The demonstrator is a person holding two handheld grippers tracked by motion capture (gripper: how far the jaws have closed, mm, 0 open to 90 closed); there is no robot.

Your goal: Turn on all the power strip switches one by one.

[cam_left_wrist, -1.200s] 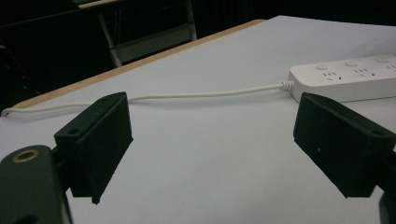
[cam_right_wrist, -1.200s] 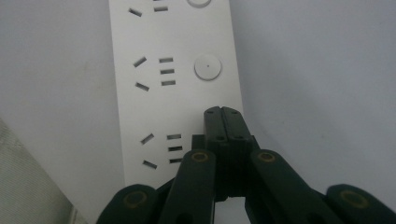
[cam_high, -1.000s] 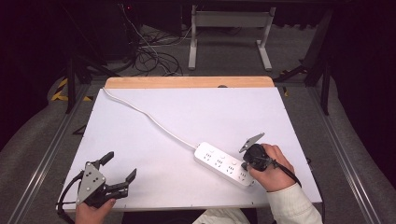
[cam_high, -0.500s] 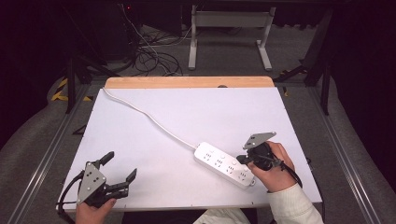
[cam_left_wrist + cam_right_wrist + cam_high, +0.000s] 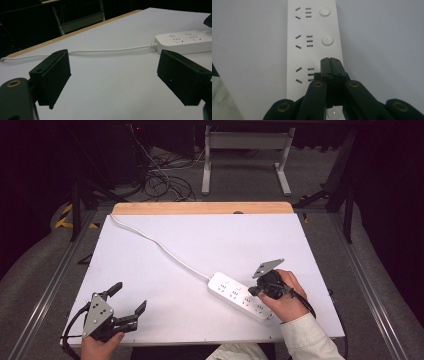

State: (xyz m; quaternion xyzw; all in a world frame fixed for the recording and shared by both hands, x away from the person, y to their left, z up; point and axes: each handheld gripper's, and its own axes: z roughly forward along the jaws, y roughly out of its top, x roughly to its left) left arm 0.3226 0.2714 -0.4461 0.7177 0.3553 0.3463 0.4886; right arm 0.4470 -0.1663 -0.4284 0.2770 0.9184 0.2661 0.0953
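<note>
A white power strip (image 5: 241,297) lies flat on the white table (image 5: 210,245), toward its near right part, set at a slant so that one end points to the table's middle and the other to our right hand. It is a long, narrow bar with a row of socket groups along its top, each with a round white button beside it; in the right gripper view we see two such buttons (image 5: 327,39) ahead of the jaws and another round button low down between the gripper's arms. A thin white cord (image 5: 159,246) runs from the strip's far end across the table to the far left corner, by the wooden edge (image 5: 200,208).

Our right gripper (image 5: 330,62) has its jaws pressed together, holding nothing, and its tip rests over the button side of the strip, at the third socket group. We judge that we are pressing the switches one after another with the closed tip; whether any switch is already set we cannot tell, since no lamp or plug shows. At least the two buttons ahead appear to be left.

Our left gripper (image 5: 127,304) hangs at the near left corner, well apart from the strip, its jaws spread wide and empty, taking no part for now.
</note>
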